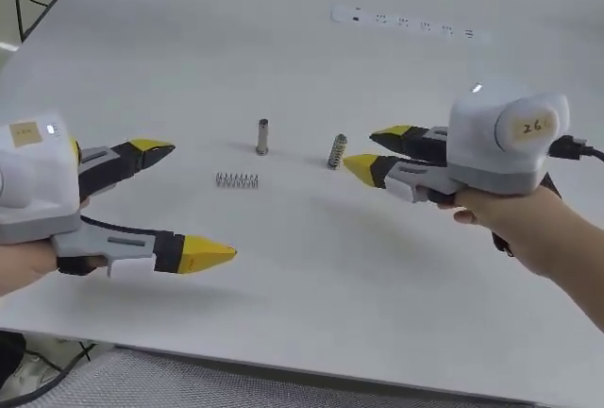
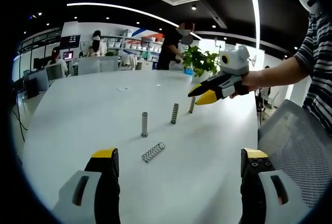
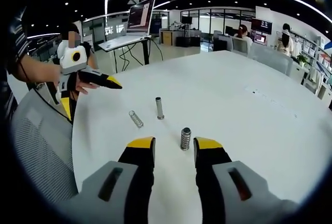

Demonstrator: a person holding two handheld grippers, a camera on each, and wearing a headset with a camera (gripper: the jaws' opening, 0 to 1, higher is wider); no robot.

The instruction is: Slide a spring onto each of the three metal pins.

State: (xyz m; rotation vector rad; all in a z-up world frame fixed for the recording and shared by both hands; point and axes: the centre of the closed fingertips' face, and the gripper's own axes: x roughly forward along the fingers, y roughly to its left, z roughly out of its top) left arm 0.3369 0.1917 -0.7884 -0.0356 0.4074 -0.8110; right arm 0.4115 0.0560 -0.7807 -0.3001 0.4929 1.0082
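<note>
Lying flat on the white table (image 1: pixel 377 266), a loose spring (image 1: pixel 237 179) rests near the bare upright pin (image 1: pixel 262 136). A spring-covered pin (image 1: pixel 337 151) stands just ahead of the right gripper (image 1: pixel 357 147), whose jaws are partly parted and empty. The left gripper (image 1: pixel 203 200), well apart, gapes wide, holding nothing.

Around the big white table (image 1: pixel 311 285), a power strip (image 1: pixel 408 24) lies near its far edge, a leafy plant (image 2: pixel 199 60) stands beyond it, and light strips (image 2: pixel 254 11) glow above.
</note>
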